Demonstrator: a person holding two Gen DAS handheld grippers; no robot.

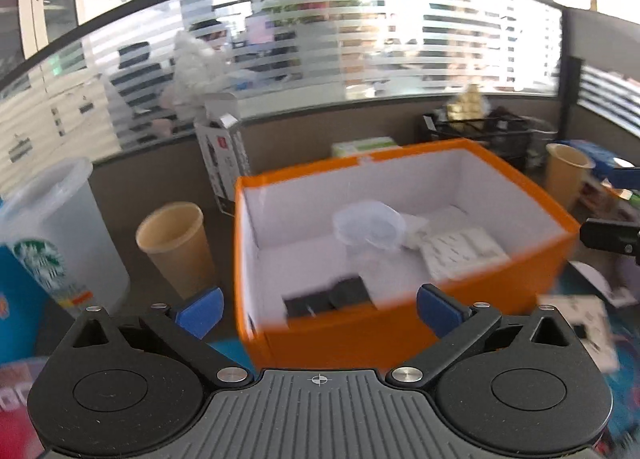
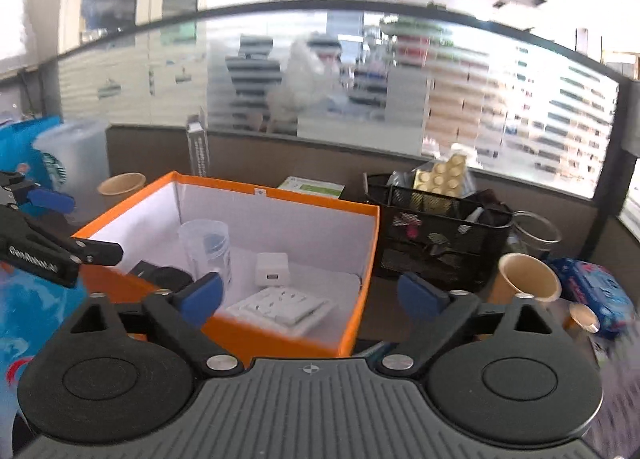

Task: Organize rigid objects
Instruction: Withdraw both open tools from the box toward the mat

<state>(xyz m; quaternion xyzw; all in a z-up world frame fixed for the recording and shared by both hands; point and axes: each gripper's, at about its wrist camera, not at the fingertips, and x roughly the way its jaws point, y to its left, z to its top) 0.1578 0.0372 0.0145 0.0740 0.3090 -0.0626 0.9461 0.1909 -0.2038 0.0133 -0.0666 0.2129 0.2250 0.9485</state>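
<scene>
Here, both hand-held grippers (image 1: 318, 309) (image 2: 310, 295) spread empty, rectangular orange cardboard box (image 1: 360, 339), clear plastic cup (image 2: 206, 251) inside

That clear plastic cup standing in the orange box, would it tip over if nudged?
Probably: the clear cup stands tall and narrow, looks empty and thin-walled, so likely light. It may dent under a squeeze. The orange box would stop it rolling far.

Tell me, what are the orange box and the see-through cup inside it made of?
The orange box looks like cardboard: thin flat walls, matte orange outside, plain white inside. The see-through cup looks like clear plastic, since the box shows through it; glass cannot be ruled out.
</scene>
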